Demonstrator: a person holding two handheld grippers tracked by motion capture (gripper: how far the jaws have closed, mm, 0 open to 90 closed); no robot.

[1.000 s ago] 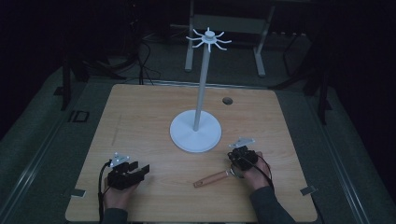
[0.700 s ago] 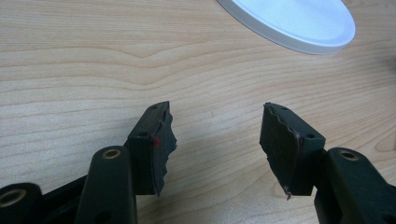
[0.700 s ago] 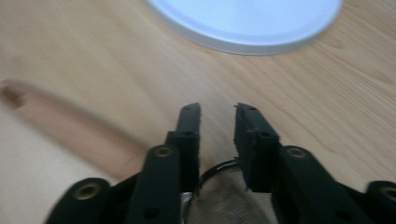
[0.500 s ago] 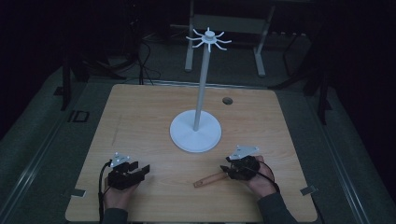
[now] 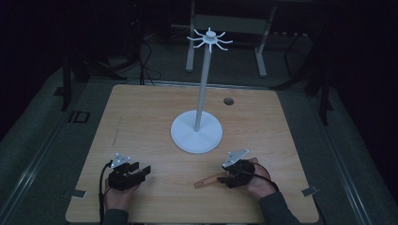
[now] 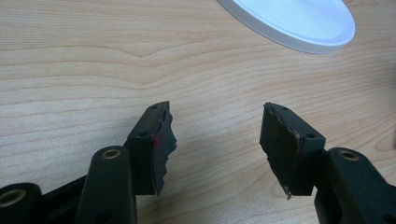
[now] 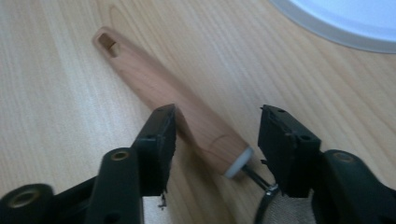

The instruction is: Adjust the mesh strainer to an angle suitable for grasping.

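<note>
A utensil with a tapered wooden handle point(image 5: 209, 180) point(image 7: 173, 98) lies flat on the wooden table point(image 5: 141, 122), near its front edge. The handle has a hole at its far end and a white collar, with metal wire and grey mesh by my right gripper's body. My right gripper point(image 5: 224, 178) point(image 7: 217, 126) has just been opening its jaws. They stand open astride the handle's near end without pressing on it. My left gripper point(image 5: 143, 171) point(image 6: 217, 135) rests at the front left, open and empty. A white stand point(image 5: 196, 132) with a tall pole and a crown of hooks point(image 5: 210, 38) stands mid-table.
The stand's round base point(image 6: 299, 21) point(image 7: 345, 23) lies just beyond both grippers. A dark round hole point(image 5: 228, 101) sits in the table's far right part. Tape marks point(image 5: 77, 193) point(image 5: 307, 191) flank the front corners. Dark floor and metal frame legs lie behind the table.
My right gripper has moved left and nearer, over the utensil's near end, and its jaws have opened around the handle. The left gripper has stayed put.
</note>
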